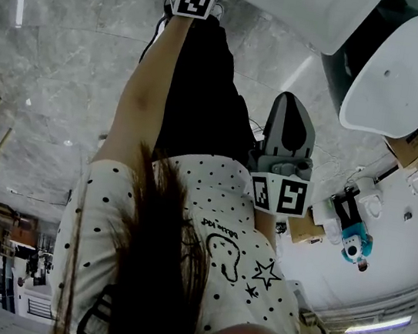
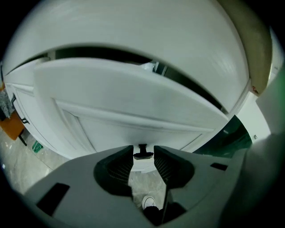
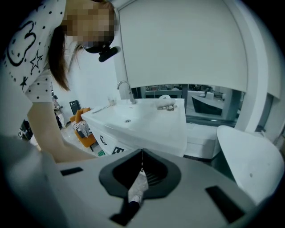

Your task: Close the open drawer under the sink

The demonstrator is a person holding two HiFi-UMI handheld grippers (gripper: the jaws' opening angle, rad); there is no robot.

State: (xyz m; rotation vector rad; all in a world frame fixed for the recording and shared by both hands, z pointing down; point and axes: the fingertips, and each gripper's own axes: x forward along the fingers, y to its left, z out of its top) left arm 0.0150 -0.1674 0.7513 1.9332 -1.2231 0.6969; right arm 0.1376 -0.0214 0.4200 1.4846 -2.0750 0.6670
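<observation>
In the left gripper view a white panelled drawer front (image 2: 133,102) fills the frame, with a dark gap along its top edge where it stands out from the cabinet. My left gripper (image 2: 143,156) is at the drawer's small dark knob (image 2: 143,153), which sits tight between the two fingertips. In the head view only the left gripper's marker cube (image 1: 193,0) shows, at the end of an outstretched arm. My right gripper (image 3: 142,153) is shut on nothing and held back from the white sink (image 3: 133,118) and its faucet (image 3: 126,89).
A white rounded shell-shaped piece (image 3: 249,156) stands close at the right. An orange seat (image 3: 84,129) sits left of the vanity. The person's arm (image 3: 44,133) crosses the left of the right gripper view. Grey marble floor (image 1: 53,61) lies below.
</observation>
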